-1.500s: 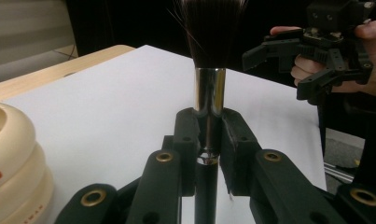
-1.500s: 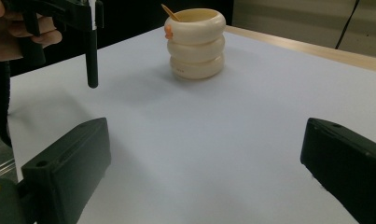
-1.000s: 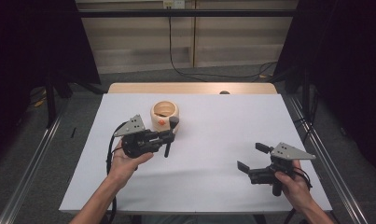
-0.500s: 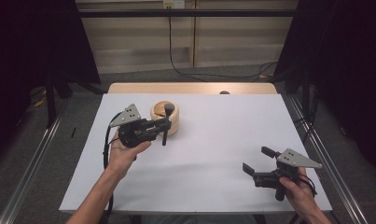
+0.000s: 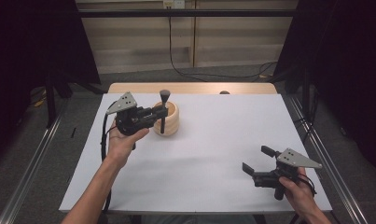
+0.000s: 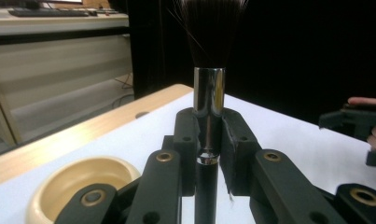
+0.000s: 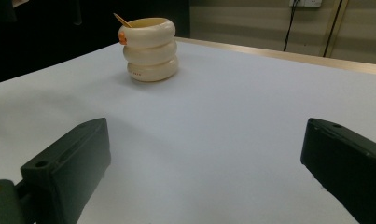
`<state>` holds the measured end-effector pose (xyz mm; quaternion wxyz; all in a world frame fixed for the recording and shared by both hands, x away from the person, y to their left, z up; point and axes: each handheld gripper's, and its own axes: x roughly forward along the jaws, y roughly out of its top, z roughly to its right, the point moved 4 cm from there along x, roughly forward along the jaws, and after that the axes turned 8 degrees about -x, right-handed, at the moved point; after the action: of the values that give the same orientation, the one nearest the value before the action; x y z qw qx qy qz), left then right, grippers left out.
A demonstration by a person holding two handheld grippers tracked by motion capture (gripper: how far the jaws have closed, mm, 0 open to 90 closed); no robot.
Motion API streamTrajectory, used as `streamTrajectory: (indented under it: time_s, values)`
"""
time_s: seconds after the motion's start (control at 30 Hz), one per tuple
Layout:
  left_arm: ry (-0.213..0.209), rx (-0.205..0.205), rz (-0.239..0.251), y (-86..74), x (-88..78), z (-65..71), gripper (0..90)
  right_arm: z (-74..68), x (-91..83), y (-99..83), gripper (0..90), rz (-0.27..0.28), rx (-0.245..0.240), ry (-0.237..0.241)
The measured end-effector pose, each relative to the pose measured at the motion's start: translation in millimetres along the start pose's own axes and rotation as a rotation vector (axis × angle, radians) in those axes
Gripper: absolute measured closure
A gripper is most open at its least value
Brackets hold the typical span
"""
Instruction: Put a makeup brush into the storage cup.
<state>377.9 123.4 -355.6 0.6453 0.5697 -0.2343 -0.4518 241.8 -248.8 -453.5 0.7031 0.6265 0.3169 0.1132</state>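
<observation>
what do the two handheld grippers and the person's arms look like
Both the left gripper and the right gripper are black, with linked jaws on brass-coloured pivots, a grey three-cornered plate on top and a trailing black cable. The forearms are bare, with no sleeves.

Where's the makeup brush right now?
In the high view the makeup brush stands upright, bristles up, clamped in the left gripper on the table's left side, in front of the cream ribbed holder.

A makeup brush (image 5: pixel 163 111), with dark bristles uppermost, a shiny metal collar and a black handle, is held upright just in front of a cream, ridged holder (image 5: pixel 170 122) standing on the white table, its rim seen open.
</observation>
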Motion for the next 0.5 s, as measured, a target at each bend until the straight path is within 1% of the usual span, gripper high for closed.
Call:
streamTrajectory:
  time_s: [0.13, 0.17, 0.3, 0.37, 0.43, 0.47, 0.5]
  values:
    - [0.024, 0.002, 0.016, 10.2, 1.0, -6.5, 78.2, 0.3, 0.2, 0.0, 0.5, -0.001, 0.001, 0.004]
    - [0.021, -0.009, 0.022, 11.5, 1.7, -7.9, 78.2, 0.4, 0.3, -0.2, 0.5, -0.003, -0.001, 0.004]
    - [0.037, -0.018, 0.017, 12.1, 6.9, -12.4, 78.2, -0.3, 0.8, -0.6, 0.4, -0.007, -0.003, 0.007]
    - [0.046, -0.012, 0.022, 14.1, 7.9, -14.6, 78.2, -0.2, 1.1, -0.8, 0.5, -0.011, -0.006, 0.006]
    - [0.057, -0.016, 0.036, 17.1, 8.8, -16.8, 78.2, 0.1, 1.4, -1.0, 0.9, -0.022, 0.004, 0.007]
    - [0.056, -0.019, 0.041, 18.5, 8.8, -18.3, 78.2, 0.2, 1.5, -1.0, 0.8, -0.024, 0.006, 0.008]
    - [0.059, -0.028, 0.049, 19.4, 9.3, -19.8, 78.1, 0.4, 1.5, -1.0, 1.2, -0.025, 0.007, 0.005]
